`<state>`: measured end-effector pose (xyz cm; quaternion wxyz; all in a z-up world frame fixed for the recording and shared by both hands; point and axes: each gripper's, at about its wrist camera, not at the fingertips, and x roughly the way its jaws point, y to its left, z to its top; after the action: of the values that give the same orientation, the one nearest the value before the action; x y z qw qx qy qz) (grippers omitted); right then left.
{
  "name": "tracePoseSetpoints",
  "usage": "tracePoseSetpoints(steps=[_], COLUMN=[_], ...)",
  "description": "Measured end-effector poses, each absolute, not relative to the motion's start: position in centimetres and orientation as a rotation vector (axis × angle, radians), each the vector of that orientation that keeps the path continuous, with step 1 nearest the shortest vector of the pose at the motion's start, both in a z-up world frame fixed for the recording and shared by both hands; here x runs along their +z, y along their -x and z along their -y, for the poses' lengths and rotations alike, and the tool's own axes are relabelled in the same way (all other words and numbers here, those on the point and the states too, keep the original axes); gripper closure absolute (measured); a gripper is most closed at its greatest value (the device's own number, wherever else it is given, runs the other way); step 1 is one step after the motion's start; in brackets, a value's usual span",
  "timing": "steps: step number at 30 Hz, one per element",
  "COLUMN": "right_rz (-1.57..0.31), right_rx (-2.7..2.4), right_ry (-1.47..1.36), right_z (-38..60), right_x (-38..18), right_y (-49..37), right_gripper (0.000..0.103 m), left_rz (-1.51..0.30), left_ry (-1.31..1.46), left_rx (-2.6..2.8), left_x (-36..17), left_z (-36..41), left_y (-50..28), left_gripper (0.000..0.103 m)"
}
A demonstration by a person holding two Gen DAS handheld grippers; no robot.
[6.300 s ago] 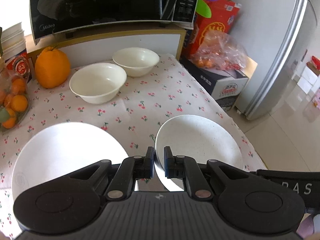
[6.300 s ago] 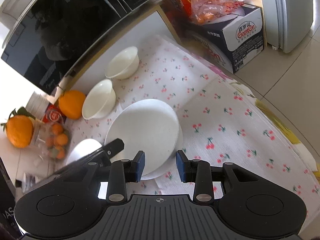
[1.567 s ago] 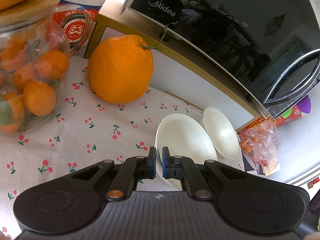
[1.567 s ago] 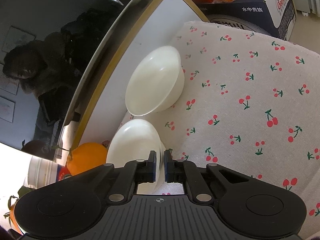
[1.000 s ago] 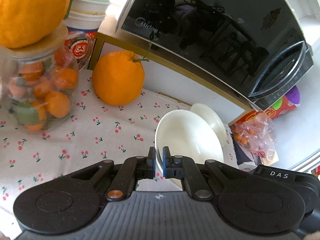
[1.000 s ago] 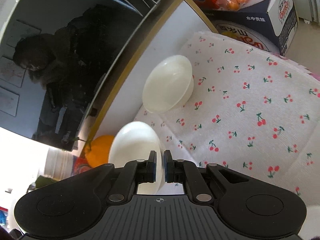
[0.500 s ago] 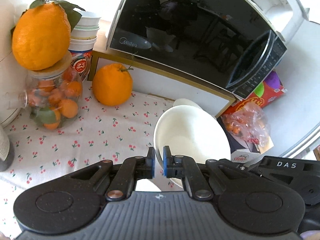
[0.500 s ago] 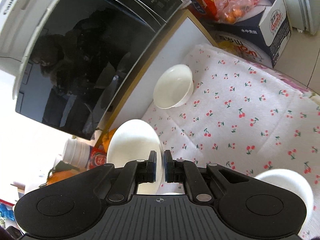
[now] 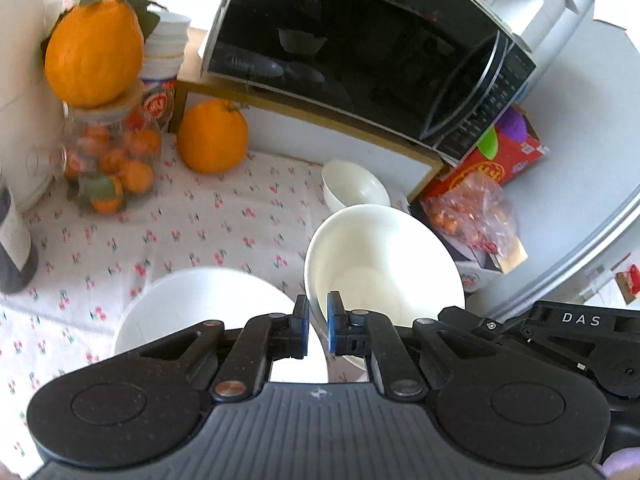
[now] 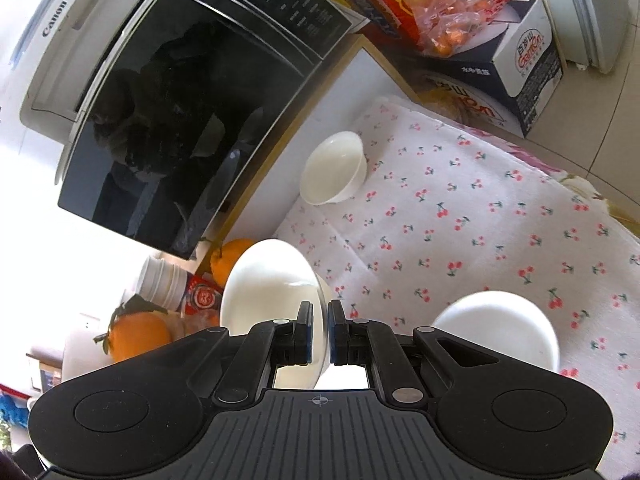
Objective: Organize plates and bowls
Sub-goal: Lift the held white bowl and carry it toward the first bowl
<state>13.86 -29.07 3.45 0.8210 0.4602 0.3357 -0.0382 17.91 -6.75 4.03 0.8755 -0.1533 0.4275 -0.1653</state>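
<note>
My left gripper (image 9: pixel 318 320) is shut on the rim of a white bowl (image 9: pixel 384 264) and holds it above the cherry-print tablecloth (image 9: pixel 192 224). My right gripper (image 10: pixel 319 334) is shut on the same bowl's opposite rim (image 10: pixel 272 284). A second white bowl (image 9: pixel 354 186) stands by the microwave stand; it also shows in the right wrist view (image 10: pixel 334 168). The stacked white plates (image 9: pixel 200 312) lie below the held bowl, also seen in the right wrist view (image 10: pixel 500 328).
A black microwave (image 9: pixel 360 52) sits on a wooden stand at the back. A big orange (image 9: pixel 212 140), a jar of small oranges (image 9: pixel 108 164) with another orange on top, and a dark bottle (image 9: pixel 14 248) stand at the left. Boxes (image 10: pixel 500 56) lie beyond the table's right edge.
Both grippers have lifted the bowl higher and drawn it back from the microwave stand, over the stacked plates. The second bowl has stayed in place.
</note>
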Motion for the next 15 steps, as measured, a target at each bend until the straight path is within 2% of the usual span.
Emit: tracePoseSetpoints(steps=[15], right_rz=[-0.737], right_rx=[-0.168], right_ry=[-1.056], right_z=[31.3], right_x=[1.2], right_y=[-9.5], right_gripper=[0.095], left_rz=[-0.970], left_ry=[0.309], left_rx=[-0.422], left_x=[2.1], left_z=[8.4], left_y=[-15.9], left_gripper=[0.094])
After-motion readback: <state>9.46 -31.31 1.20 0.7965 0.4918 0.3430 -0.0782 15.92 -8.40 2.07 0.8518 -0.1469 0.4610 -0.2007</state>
